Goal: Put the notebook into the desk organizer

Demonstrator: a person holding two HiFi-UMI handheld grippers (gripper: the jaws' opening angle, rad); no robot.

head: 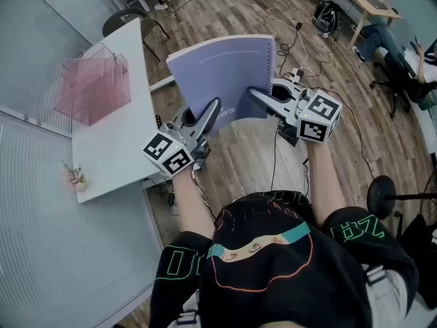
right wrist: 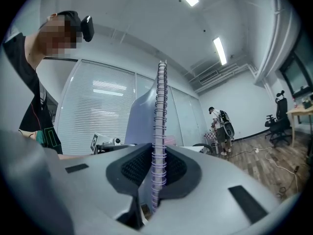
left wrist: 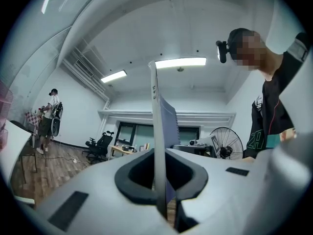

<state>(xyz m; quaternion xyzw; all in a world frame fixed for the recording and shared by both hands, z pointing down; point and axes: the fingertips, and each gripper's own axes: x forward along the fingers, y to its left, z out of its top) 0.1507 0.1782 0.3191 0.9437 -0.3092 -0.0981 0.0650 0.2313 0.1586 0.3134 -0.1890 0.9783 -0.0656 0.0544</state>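
Notebook: lilac cover, spiral binding along its right edge. It stands upright in the air above the wooden floor, just right of the white worktop. My left gripper has its jaws nearly together, clamped on the notebook's lower left edge. My right gripper has its jaws clamped on the spiral side, low down. The pink see-through desk organizer stands on the worktop, well apart from the notebook.

Notebook in left tongs, right tongs
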